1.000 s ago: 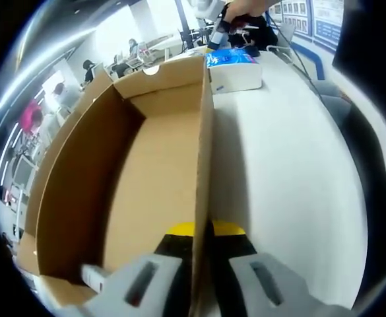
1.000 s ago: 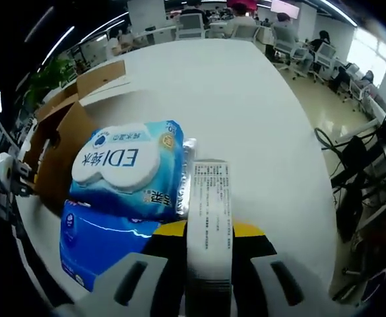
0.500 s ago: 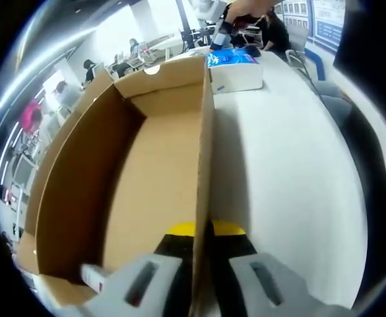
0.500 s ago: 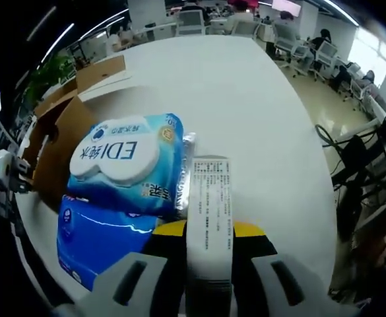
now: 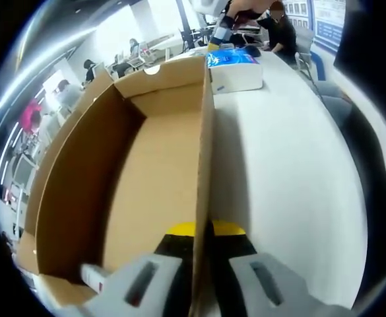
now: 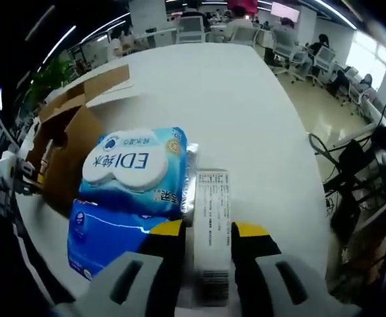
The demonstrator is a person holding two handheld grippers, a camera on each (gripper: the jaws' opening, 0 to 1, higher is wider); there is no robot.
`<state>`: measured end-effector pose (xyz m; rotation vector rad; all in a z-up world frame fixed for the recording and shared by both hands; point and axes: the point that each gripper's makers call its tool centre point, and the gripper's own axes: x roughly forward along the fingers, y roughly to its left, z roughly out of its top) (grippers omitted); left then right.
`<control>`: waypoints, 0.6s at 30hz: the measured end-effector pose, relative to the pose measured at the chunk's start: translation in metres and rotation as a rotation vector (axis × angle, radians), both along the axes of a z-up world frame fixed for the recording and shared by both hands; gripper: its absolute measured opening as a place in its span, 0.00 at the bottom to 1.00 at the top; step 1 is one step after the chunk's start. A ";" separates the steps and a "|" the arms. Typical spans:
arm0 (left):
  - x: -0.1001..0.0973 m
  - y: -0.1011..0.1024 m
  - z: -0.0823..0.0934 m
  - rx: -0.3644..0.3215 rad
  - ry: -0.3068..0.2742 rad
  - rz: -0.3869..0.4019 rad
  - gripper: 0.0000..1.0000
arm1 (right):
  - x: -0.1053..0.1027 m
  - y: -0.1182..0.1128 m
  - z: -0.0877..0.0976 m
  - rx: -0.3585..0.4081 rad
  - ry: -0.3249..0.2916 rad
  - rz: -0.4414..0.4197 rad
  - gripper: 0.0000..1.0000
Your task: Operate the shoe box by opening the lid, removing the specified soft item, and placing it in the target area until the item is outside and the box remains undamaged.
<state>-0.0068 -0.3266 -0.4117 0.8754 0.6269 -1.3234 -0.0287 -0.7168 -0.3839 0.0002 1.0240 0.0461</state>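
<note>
Fingers, right: the right gripper [image 6: 204, 281] has its two grey fingers [image 6: 130, 281] pinched tight on the white printed end flap of the tissue pack [image 6: 134, 188].
Fingers, left: the left gripper [image 5: 196, 281] is clamped on the near end of the box's long side wall, one finger [image 5: 143, 281] inside the box and one outside.
Tissue pack: blue and white soft pack with a white oval label, outside the box, lying on the desk [image 6: 245, 112] beside the box's end; in the left gripper view it sits past the far end of the box [image 5: 234, 69], with the other gripper above it.
Shoe box: brown cardboard box [image 5: 146, 178], open, its inside bare; in the right gripper view it lies left of the pack [image 6: 64, 155], and I cannot tell whether they touch.
Desk: white, wide.
Surroundings: office with chairs [image 6: 190, 26] and people seated at other desks.
</note>
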 end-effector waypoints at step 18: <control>0.000 0.000 -0.001 0.000 0.003 0.001 0.03 | -0.028 0.007 0.017 0.005 0.036 0.013 0.19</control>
